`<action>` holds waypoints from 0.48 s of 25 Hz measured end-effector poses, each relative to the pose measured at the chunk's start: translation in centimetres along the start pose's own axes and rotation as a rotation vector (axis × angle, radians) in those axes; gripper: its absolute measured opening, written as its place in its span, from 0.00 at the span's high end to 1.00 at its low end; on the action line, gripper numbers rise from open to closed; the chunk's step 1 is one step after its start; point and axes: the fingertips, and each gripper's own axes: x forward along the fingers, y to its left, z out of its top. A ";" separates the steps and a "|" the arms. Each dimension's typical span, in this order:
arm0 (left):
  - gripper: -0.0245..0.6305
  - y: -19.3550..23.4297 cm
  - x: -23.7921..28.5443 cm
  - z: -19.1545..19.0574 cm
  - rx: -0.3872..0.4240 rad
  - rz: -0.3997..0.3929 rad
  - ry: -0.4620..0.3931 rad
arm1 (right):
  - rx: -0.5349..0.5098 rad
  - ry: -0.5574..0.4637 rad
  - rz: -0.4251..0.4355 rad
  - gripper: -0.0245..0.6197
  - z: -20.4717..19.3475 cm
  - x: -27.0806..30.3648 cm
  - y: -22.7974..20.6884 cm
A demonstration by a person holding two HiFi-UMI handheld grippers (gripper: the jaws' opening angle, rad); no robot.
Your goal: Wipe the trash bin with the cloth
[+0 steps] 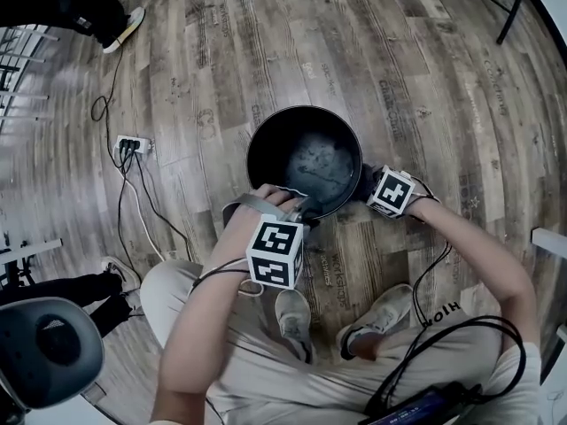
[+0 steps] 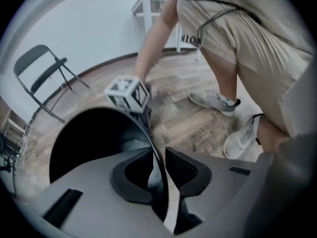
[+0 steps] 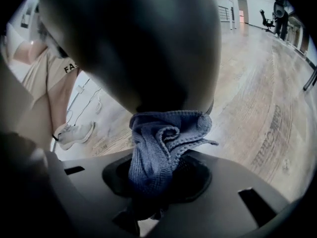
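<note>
Seen from the head view, the round black plastic trash bin [image 1: 304, 158] stands upright on the grey-brown plank floor [image 1: 221, 51], mouth up, just ahead of the person's feet. The left gripper [image 1: 297, 211] sits on the near rim. The right gripper [image 1: 365, 184] is low against the bin's outer wall on the right side, so it looks the better placed to do the wiping. In the left gripper view the jaws stand about half apart and straddle the rim, one pad inside the dark hollow and the other outside. The thin wall runs edge-on between them, close to both pads but not visibly pinched, so I read this hand as placed to steady the bin and not yet clamped on it. In the right gripper view the jaws are closed tight on a bunched blue-grey knitted cloth [image 3: 163, 148]. The cloth's free top folds press against the curved outer wall, which lies straight ahead of the jaws and fills the upper picture. With the bin's long axis vertical, the wipe probably calls for sliding the cloth up, down or around that wall while the rim is steadied.
</note>
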 end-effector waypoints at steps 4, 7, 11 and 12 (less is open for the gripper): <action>0.79 -0.6 -0.8 -0.1 -0.082 -0.054 -0.030 | -0.066 0.024 0.065 0.78 0.3 -4.7 1.7; 0.77 1.1 -1.8 2.7 -0.117 0.010 -0.135 | -0.099 0.004 0.069 0.78 1.9 -8.5 1.9; 0.77 2.6 -0.7 3.2 -0.123 0.094 -0.095 | -0.178 -0.054 0.017 0.78 4.8 -13.2 1.8; 0.77 2.7 -0.4 3.2 -0.129 0.103 -0.087 | -0.200 -0.064 0.003 0.78 5.5 -14.2 1.8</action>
